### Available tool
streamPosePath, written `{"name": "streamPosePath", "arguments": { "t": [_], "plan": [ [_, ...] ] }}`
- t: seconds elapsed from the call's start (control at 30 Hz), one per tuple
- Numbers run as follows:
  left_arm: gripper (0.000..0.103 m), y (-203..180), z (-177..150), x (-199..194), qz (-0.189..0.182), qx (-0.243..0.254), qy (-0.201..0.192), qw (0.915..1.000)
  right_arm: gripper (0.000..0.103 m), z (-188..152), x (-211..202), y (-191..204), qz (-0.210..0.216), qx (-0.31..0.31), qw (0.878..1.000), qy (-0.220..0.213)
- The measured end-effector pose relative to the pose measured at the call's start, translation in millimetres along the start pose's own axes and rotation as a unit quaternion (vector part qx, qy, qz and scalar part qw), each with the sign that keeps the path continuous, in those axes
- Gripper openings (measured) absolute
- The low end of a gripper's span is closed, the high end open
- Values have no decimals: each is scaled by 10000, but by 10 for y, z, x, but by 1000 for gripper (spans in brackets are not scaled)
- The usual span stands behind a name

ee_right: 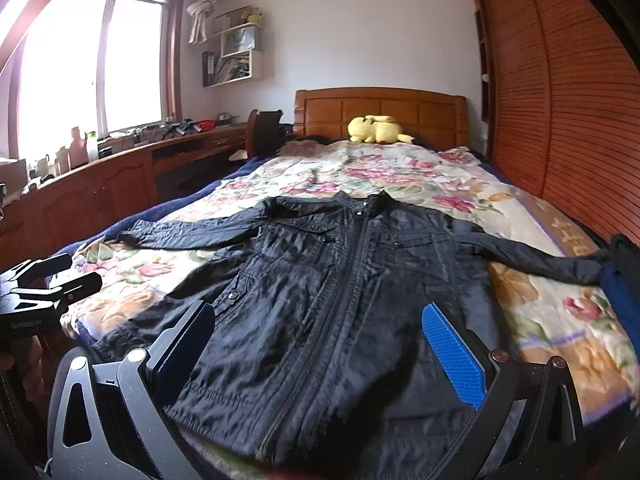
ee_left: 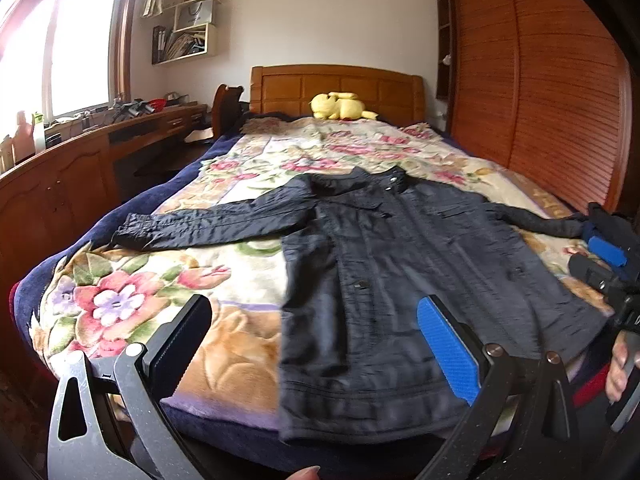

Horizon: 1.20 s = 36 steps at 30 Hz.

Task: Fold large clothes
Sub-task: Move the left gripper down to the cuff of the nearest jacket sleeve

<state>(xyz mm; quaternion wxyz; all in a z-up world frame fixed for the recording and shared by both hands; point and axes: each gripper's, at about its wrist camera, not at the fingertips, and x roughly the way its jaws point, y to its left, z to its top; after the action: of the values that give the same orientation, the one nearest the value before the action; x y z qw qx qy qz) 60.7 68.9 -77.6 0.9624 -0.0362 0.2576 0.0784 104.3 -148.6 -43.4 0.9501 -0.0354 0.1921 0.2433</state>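
Note:
A black zip-up jacket (ee_left: 400, 264) lies flat, front up, on a floral blanket (ee_left: 168, 280) on the bed, sleeves spread to both sides; it also shows in the right wrist view (ee_right: 344, 296). My left gripper (ee_left: 316, 348) is open and empty above the jacket's hem near the foot of the bed. My right gripper (ee_right: 320, 348) is open and empty over the jacket's lower front. The right gripper also shows at the right edge of the left wrist view (ee_left: 608, 252), and the left gripper at the left edge of the right wrist view (ee_right: 60, 276).
A yellow plush toy (ee_right: 376, 129) lies by the wooden headboard (ee_right: 380, 108). A cluttered wooden desk (ee_right: 120, 168) runs along the left under the window. A slatted wooden wardrobe (ee_right: 568, 120) lines the right side. Dark blue fabric (ee_right: 624, 300) lies at the bed's right edge.

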Motion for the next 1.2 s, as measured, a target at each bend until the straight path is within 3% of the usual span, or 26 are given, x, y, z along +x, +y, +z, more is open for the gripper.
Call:
{"name": "streamPosePath", "arguments": {
  "t": [0.33, 0.6, 0.87, 1.0, 1.2],
  "plan": [
    [103, 455, -50, 432, 449, -116, 184, 9988, 103, 170, 606, -36, 640, 25, 9976, 247],
    [103, 882, -47, 652, 640, -210, 346, 9971, 103, 268, 1021, 2, 621, -268, 9972, 331],
    [103, 1362, 19, 866, 980, -44, 459, 9941, 103, 96, 1424, 157, 804, -547, 9912, 901],
    [103, 1734, 95, 1012, 878, -293, 573, 9941, 103, -47, 1601, 138, 808, -542, 9879, 1206],
    [103, 2199, 229, 1280, 752, -570, 677, 9932, 103, -83, 1680, 142, 834, -456, 9865, 1330]
  ]
}}
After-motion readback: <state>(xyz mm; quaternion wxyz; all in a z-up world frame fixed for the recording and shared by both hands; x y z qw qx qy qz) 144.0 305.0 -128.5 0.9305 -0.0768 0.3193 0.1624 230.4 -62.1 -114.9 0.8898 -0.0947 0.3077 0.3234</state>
